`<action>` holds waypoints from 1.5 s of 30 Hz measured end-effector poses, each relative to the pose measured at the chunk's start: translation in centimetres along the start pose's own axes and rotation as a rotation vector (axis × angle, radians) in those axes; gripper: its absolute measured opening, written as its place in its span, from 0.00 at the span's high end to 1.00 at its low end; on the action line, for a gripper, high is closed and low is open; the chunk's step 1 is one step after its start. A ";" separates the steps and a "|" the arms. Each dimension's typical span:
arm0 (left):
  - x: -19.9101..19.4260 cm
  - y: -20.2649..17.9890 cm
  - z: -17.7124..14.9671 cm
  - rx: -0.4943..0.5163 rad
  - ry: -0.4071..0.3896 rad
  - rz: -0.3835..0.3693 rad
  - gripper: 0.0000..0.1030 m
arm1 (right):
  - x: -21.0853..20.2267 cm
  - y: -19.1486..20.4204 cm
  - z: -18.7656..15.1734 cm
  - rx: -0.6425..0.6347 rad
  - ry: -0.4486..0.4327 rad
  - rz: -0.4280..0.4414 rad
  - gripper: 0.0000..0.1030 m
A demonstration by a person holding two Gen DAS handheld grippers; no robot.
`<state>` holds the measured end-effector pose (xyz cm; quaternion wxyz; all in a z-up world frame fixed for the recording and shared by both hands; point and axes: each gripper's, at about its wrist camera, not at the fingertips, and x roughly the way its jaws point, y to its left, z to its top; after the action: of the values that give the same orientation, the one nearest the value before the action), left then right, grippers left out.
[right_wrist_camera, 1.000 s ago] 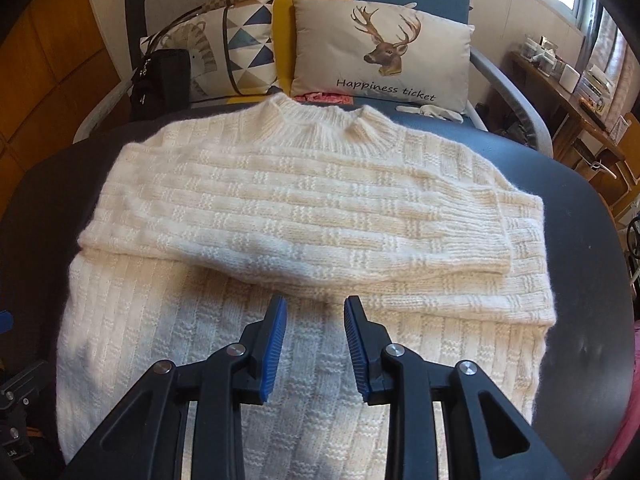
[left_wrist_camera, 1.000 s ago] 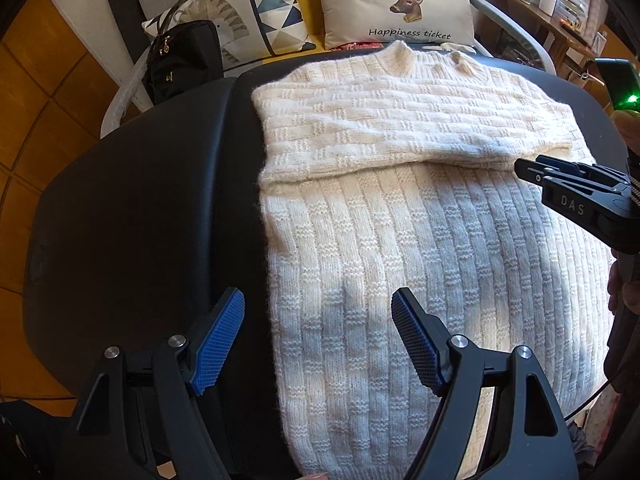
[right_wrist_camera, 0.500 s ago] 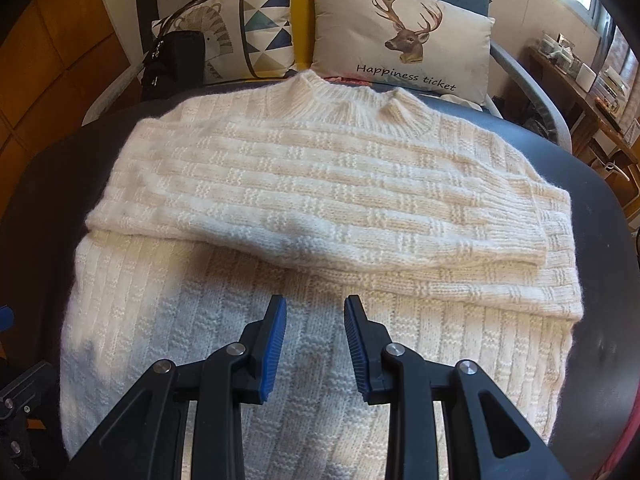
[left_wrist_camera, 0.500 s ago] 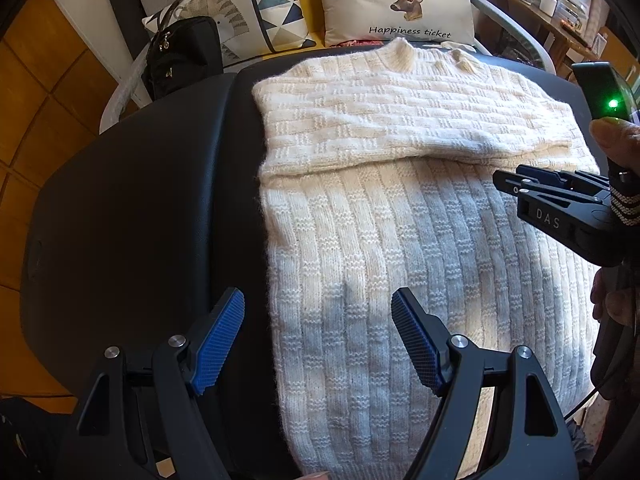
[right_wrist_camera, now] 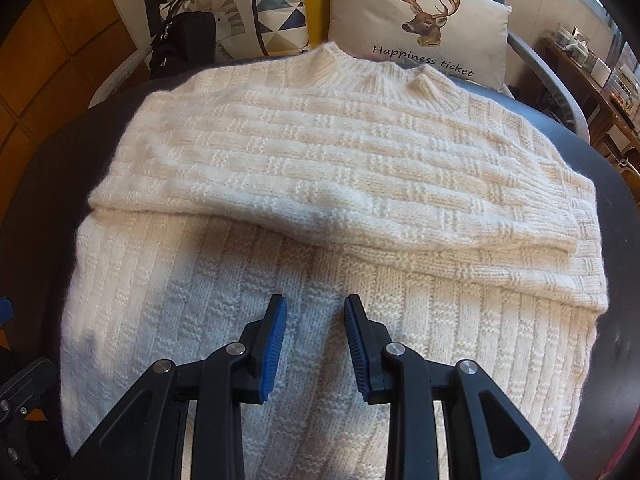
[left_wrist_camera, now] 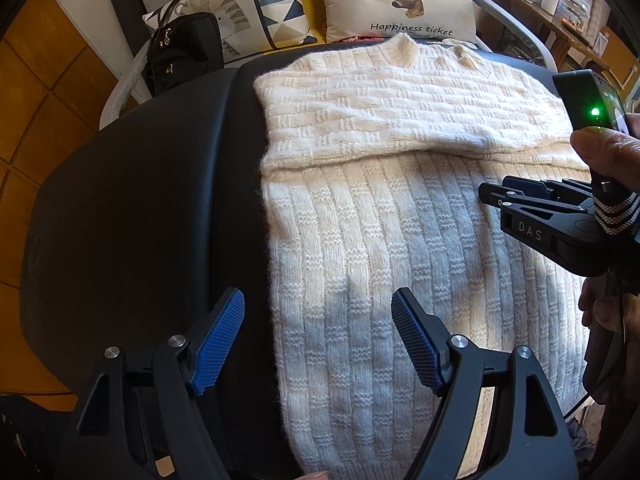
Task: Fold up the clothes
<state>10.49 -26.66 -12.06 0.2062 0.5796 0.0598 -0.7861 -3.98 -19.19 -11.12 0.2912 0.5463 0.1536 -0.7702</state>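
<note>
A cream knitted sweater (left_wrist_camera: 400,216) (right_wrist_camera: 320,184) lies flat on a black table (left_wrist_camera: 140,208), collar at the far side, both sleeves folded across the chest. My left gripper (left_wrist_camera: 318,306) hovers wide open over the sweater's lower left edge, one blue pad above the table, the other above the knit. My right gripper (right_wrist_camera: 316,312) hangs over the lower middle of the sweater, jaws narrowly apart with nothing between them. It also shows in the left wrist view as the right gripper (left_wrist_camera: 490,196), held by a hand (left_wrist_camera: 604,152) at the right edge.
Beyond the table stands a sofa with a deer cushion (right_wrist_camera: 420,20), a patterned cushion (left_wrist_camera: 248,12) and a black bag (left_wrist_camera: 184,52). A wooden shelf with small items (right_wrist_camera: 600,76) is at the far right. Wooden floor (left_wrist_camera: 48,80) shows on the left.
My right gripper has come lower and further in over the sweater, which now fills more of its view. The left gripper has stayed still.
</note>
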 end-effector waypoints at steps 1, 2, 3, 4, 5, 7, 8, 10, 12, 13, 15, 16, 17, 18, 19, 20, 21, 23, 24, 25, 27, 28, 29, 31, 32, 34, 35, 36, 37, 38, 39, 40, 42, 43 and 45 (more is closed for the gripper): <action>0.0 0.0 0.0 0.000 0.000 -0.001 0.23 | 0.1 0.0 0.0 0.000 0.001 0.000 0.71; 0.0 0.0 0.0 0.000 0.001 -0.002 0.23 | 0.1 0.0 0.0 0.001 0.001 0.000 0.71; 0.1 0.0 0.0 0.001 0.001 -0.001 0.23 | 0.2 0.0 0.0 0.000 0.002 0.000 0.71; 0.1 0.0 0.0 0.000 0.001 -0.001 0.23 | 0.2 -0.1 0.0 0.000 0.002 -0.001 0.71; 0.1 0.0 0.0 -0.001 0.002 -0.001 0.23 | 0.3 -0.1 0.0 0.000 0.002 -0.001 0.71; 0.1 0.0 -0.1 -0.002 0.001 0.000 0.23 | 0.4 0.0 -0.1 -0.002 0.001 -0.003 0.71; 0.1 0.0 -0.1 -0.003 0.000 0.001 0.23 | 0.4 0.0 -0.1 -0.003 -0.003 -0.006 0.71; 0.0 0.2 0.0 -0.010 -0.005 0.004 0.23 | 0.3 0.1 -0.2 -0.016 -0.023 -0.028 0.71; -0.1 0.5 0.0 -0.032 -0.005 -0.017 0.23 | 0.1 0.3 -0.4 -0.037 -0.046 -0.054 0.71; -0.1 0.9 0.0 -0.053 -0.005 -0.040 0.23 | 0.0 0.4 -0.5 -0.040 -0.057 -0.053 0.71; -0.3 1.4 0.0 -0.086 -0.014 -0.061 0.23 | -0.6 0.6 -0.6 -0.057 -0.090 -0.055 0.71; -0.4 1.6 0.0 -0.101 -0.018 -0.066 0.23 | -1.0 0.8 -0.6 -0.068 -0.110 -0.058 0.71; -0.4 1.8 0.0 -0.108 -0.019 -0.069 0.23 | -1.4 0.9 -0.7 -0.074 -0.128 -0.063 0.71; -0.4 1.9 0.0 -0.116 -0.020 -0.072 0.23 | -1.9 1.0 -0.7 -0.080 -0.147 -0.067 0.71; -0.4 2.1 -0.1 -0.126 -0.026 -0.078 0.23 | -2.3 1.1 -0.7 -0.086 -0.166 -0.072 0.71; -0.4 2.2 -0.2 -0.140 -0.039 -0.074 0.23 | -2.8 0.9 -0.8 -0.087 -0.187 -0.072 0.71; -0.3 2.3 -0.2 -0.153 -0.053 -0.070 0.23 | -3.3 0.8 -0.9 -0.089 -0.210 -0.072 0.71; -0.3 2.6 -0.4 -0.181 -0.088 -0.067 0.23 | -4.5 0.4 -1.1 -0.097 -0.279 -0.059 0.71; -0.4 2.6 -0.6 -0.195 -0.119 -0.061 0.23 | -4.9 0.1 -1.3 -0.096 -0.311 -0.049 0.70; -0.5 2.4 -0.8 -0.199 -0.146 -0.049 0.23 | -5.3 -0.5 -1.8 -0.081 -0.338 -0.030 0.68; -1.0 1.7 -1.1 -0.186 -0.220 -0.025 0.23 | -6.0 -2.0 -2.8 -0.050 -0.381 -0.020 0.68; -1.2 1.1 -1.3 -0.171 -0.256 -0.013 0.23 | -6.2 -2.9 -3.2 -0.034 -0.398 -0.026 0.68; -1.3 0.5 -1.4 -0.154 -0.284 -0.010 0.23 | -6.4 -3.8 -3.6 -0.018 -0.415 -0.033 0.68; -1.6 -0.6 -1.6 -0.117 -0.339 -0.003 0.23 | -6.9 -5.7 -4.5 0.016 -0.447 -0.045 0.68; -1.3 -1.3 -1.6 -0.094 -0.353 -0.005 0.23 | -7.1 -7.0 -5.1 0.049 -0.448 -0.045 0.68; -0.3 -2.9 -1.6 -0.041 -0.360 -0.033 0.23 | -7.2 -9.0 -6.2 0.084 -0.427 -0.013 0.68; 0.4 -3.4 -1.6 -0.031 -0.342 -0.057 0.23 | -7.0 -10.0 -6.5 0.106 -0.402 0.011 0.68; 1.0 -3.9 -1.6 -0.021 -0.324 -0.081 0.23 | -6.9 -10.7 -7.0 0.131 -0.374 0.009 0.68; 1.7 -4.4 -1.5 -0.011 -0.306 -0.104 0.23 | -6.5 -11.4 -7.3 0.160 -0.344 -0.008 0.68; 2.2 -4.7 -1.5 -0.006 -0.303 -0.113 0.23 | -6.3 -12.0 -7.6 0.173 -0.333 -0.015 0.68; 2.6 -4.7 -1.5 -0.006 -0.296 -0.115 0.23 | -6.2 -12.3 -7.8 0.180 -0.329 -0.022 0.68; 2.9 -4.8 -1.5 -0.006 -0.288 -0.117 0.23 | -6.0 -12.6 -7.9 0.188 -0.316 -0.035 0.68; 3.0 -4.5 -1.2 -0.009 -0.297 -0.129 0.23 | -5.6 -13.1 -7.9 0.194 -0.301 -0.051 0.68; 2.8 -4.2 -1.0 -0.012 -0.313 -0.139 0.23 | -5.7 -13.4 -7.6 0.196 -0.302 -0.058 0.68; 1.7 -3.5 0.8 -0.015 -0.365 -0.159 0.23 | -6.0 -14.1 -6.7 0.205 -0.320 -0.043 0.68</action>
<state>8.01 -24.20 -13.85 0.1553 0.4193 0.0730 -0.8915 -6.22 -2.69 -9.03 0.2381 0.4402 0.0380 -0.8649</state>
